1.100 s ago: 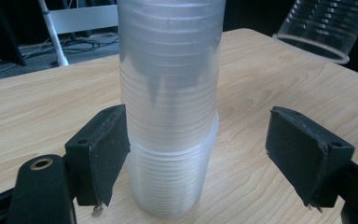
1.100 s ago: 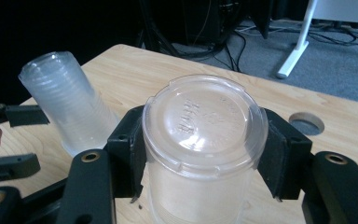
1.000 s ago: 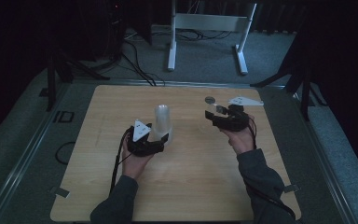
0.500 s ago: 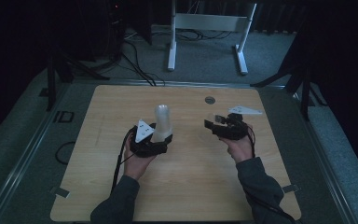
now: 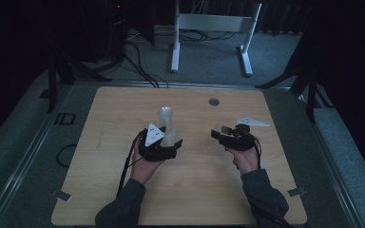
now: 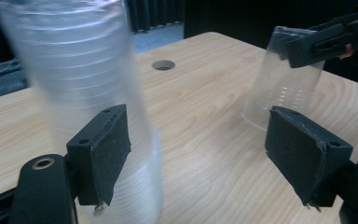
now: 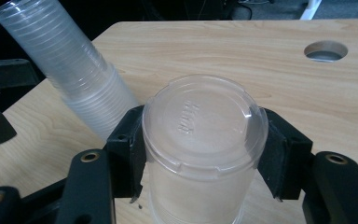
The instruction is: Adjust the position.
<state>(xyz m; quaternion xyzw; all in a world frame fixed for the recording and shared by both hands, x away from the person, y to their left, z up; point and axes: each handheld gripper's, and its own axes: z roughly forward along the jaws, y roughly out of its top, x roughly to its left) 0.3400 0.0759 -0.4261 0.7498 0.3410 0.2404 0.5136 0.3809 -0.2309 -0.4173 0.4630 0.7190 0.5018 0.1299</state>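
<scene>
Right gripper view shows my right tongs (image 7: pixel 200 154) closed on a single clear cup (image 7: pixel 204 140), upside down, its flat bottom facing the camera and a pad pressed to each side of its wall. The cup's open rim is down at the desk (image 7: pixel 242 60), though I cannot tell whether it touches the wood. Beyond it, to the cup's left in this view, leans the stack of clear cups (image 7: pixel 65 70), also nested upside down, its long axis tilted with the top away from my right hand.

In the left gripper view my left tongs (image 6: pixel 205 154) stand wide open. One pad sits just against the lower part of the stack (image 6: pixel 88 102), the other is well apart from it with bare desk between, so they hold nothing. The stack there is blurred, and the lone cup (image 6: pixel 284 88) hangs farther off in the other tongs.

From the high view, the stack (image 5: pixel 167 128) rises just in front of my left tongs (image 5: pixel 164 147), near the middle of the desk (image 5: pixel 123 109), while the right tongs (image 5: pixel 223 137) with their cup are a little to its right, apart from it. A round hole (image 5: pixel 214 101) lies farther back.

I judge the coming move turns on this: the lone cup lies to the right of the stack, and the stack's lean is what the cup's own axis must match or clear. My right hand alone has the cup; my left is nearer the stack and free to steady it
</scene>
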